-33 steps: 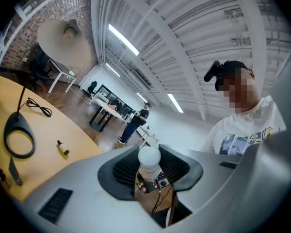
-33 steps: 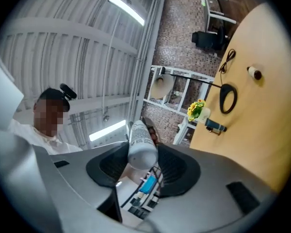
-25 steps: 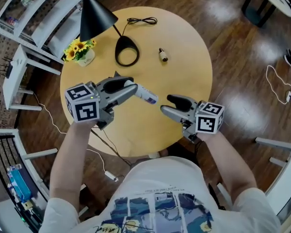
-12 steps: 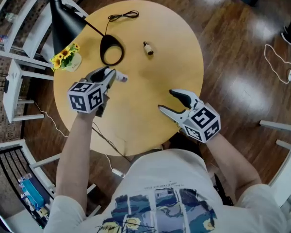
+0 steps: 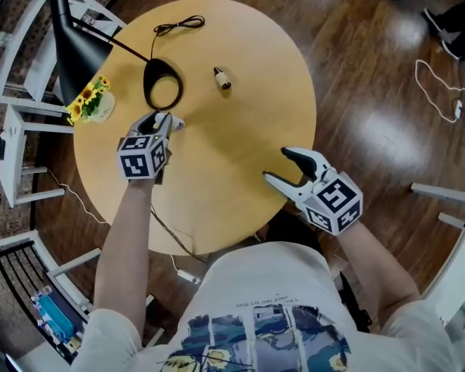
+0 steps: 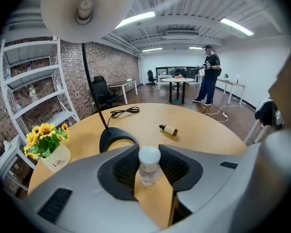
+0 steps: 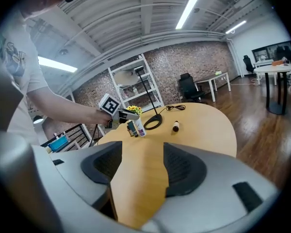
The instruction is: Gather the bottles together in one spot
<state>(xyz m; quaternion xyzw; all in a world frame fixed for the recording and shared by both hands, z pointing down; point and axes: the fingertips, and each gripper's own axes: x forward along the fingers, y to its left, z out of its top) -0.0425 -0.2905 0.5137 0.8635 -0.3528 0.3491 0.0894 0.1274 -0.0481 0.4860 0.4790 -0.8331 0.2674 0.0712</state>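
free: table middle (image 5: 232,153) | blocked: lamp base (image 5: 162,66), flower pot (image 5: 101,108)

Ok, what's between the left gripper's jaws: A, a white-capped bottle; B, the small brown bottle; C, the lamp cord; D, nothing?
A: the left gripper view shows the left gripper closed on a white-capped bottle, while the small brown bottle lies apart on the table.

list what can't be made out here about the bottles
- held bottle: its base, head view, covered by the left gripper; contact with the table unclear in any view
- dark shape beside it: right gripper view, too small to tell bottle from gripper part
- brown bottle: label print, every view, too small
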